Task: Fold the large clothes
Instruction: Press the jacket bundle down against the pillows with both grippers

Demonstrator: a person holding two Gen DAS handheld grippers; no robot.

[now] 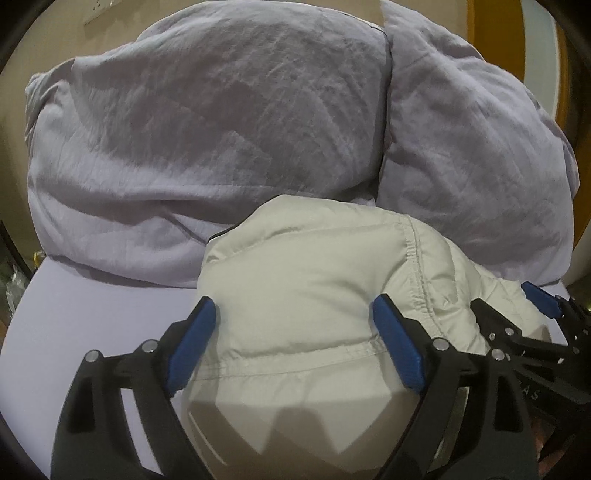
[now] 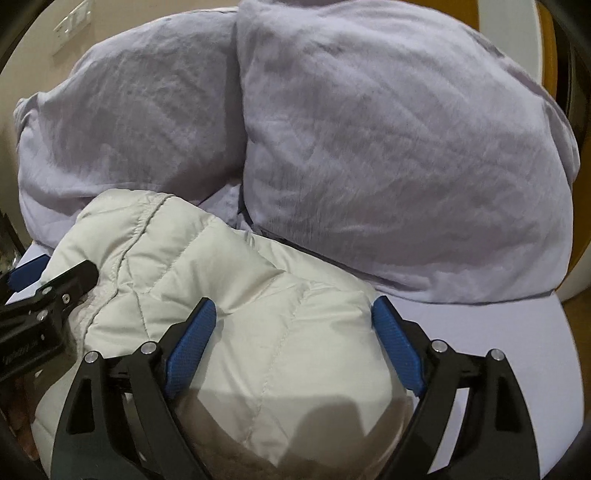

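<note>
White puffy jacket (image 1: 314,295) lies bunched on the lilac bed sheet (image 1: 92,332), touching two crinkly lilac pillows (image 1: 207,140) behind it. Bare sheet shows at both sides. The left hand-held gripper (image 1: 295,317) and right hand-held gripper (image 2: 293,317) are spread wide, their blue pads pressing the soft quilted fabric.

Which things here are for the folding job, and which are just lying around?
For the job:
- the puffy white jacket
- the left tool, open around the jacket
- the right tool, open around it too

Just lying about:
- two lilac pillows behind the jacket
- the lilac bed sheet underneath
- a wall switch
</note>
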